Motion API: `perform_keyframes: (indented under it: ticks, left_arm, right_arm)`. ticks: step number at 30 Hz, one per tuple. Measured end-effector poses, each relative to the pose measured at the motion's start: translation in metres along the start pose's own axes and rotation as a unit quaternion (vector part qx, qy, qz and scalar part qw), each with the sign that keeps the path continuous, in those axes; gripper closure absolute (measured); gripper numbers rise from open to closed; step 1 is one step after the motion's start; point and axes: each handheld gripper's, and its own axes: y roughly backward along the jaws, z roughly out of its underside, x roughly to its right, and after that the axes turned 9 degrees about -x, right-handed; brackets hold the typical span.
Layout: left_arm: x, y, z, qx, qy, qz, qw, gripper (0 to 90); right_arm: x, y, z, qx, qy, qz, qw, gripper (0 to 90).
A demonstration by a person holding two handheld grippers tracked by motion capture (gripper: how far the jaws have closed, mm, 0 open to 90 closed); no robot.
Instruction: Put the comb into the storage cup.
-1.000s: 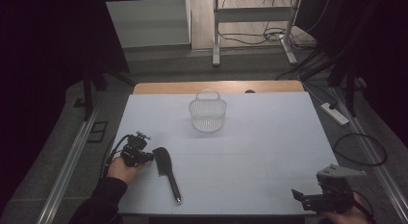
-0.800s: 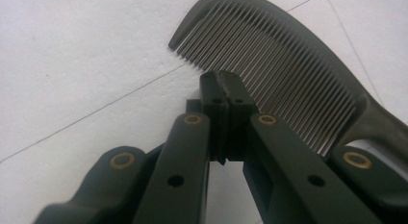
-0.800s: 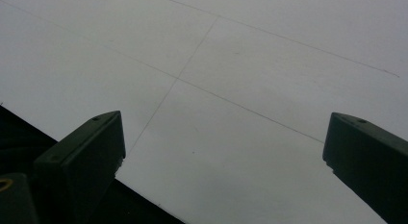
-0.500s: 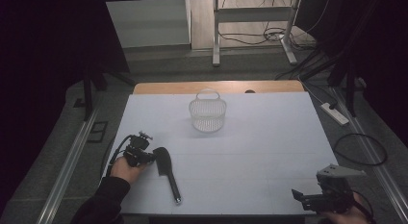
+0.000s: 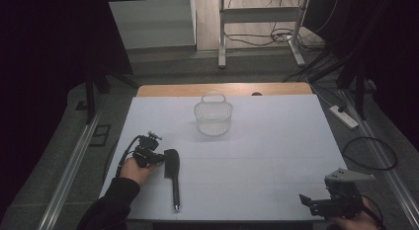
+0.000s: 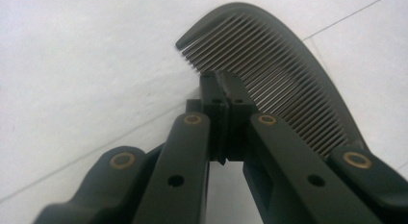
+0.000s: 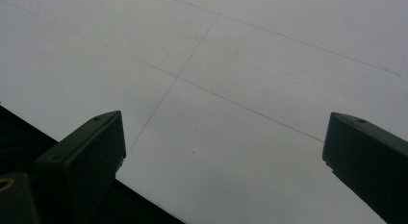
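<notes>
The left gripper (image 5: 157, 158) has its fingers (image 6: 223, 96) closed together at the toothed edge of a black comb (image 5: 172, 174), which lies flat on the white surface (image 5: 276, 156) well in front of the white basket (image 5: 213, 117) and off to its left as the high view shows it. In the left gripper view the fingertips meet right against the teeth, and whether they actually pinch the comb or merely touch it cannot be told for sure; it looks like a thin bite at best. The step in hand appears to be picking the comb up, probably to carry it to the basket. To do that well, the hold should sit on the solid spine or the handle rather than on the springy teeth, since the long handle trailing away from the basket will pull the comb into a tilt as soon as it leaves the surface. A slow, level lift would show early whether the hold slips. The right gripper (image 5: 327, 204) rests at the near edge, far to the basket's right, its fingers (image 7: 86, 152) spread wide with nothing between them.
</notes>
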Motion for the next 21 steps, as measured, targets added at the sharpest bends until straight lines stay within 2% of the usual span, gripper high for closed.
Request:
perform_keyframes:
  ticks: [7,21]
  left_arm:
    - [0.009,-0.003,-0.011,0.0,-0.013,-0.001,0.9999,88.9]
    - [0.02,-0.009,-0.028,0.004,-0.031,0.011,0.9994,88.9]
  right_arm:
    - [0.0,0.0,0.0,0.0,0.0,0.0,1.0,1.7]
    - [0.0,0.0,0.0,0.0,-0.001,0.0,1.0,1.7]
